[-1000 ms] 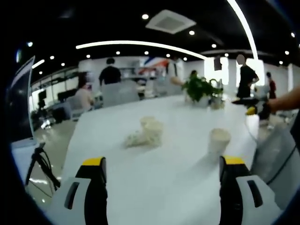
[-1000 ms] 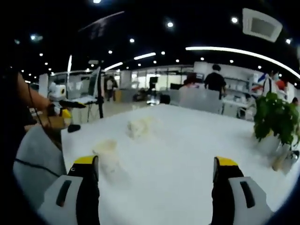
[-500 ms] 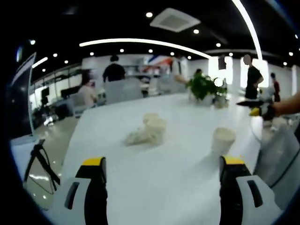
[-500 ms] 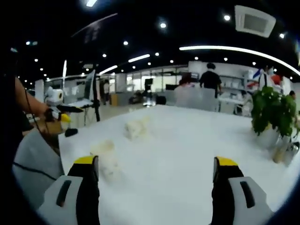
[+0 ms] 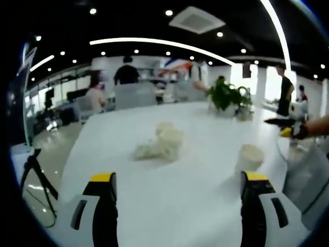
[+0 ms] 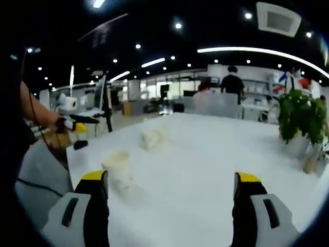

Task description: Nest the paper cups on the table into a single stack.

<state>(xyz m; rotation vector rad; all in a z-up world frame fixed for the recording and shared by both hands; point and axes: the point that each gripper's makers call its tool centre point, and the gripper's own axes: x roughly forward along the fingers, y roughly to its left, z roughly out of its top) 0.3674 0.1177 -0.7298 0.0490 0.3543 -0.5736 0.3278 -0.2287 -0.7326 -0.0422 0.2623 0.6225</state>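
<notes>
A white table [image 5: 180,206] bears a cup cluster [image 5: 162,143], a lone cup [image 5: 250,157] and a potted plant [image 5: 226,98].

The bench [image 5: 128,154] is plain white. The paper cups [image 5: 164,141] on it are cream and unpatterned, as is the single cup [image 5: 250,157] near its edge. Each hand-held gripper [image 5: 177,206] [image 6: 172,206] is black with pale grey side panels and yellow tips. The potted plant [image 6: 300,116] has green leaves.

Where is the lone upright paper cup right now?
In the left gripper view the lone cup stands on the white table just beyond the right-hand jaw; in the right gripper view it sits near the left-hand jaw, apart from the cup cluster.
</notes>
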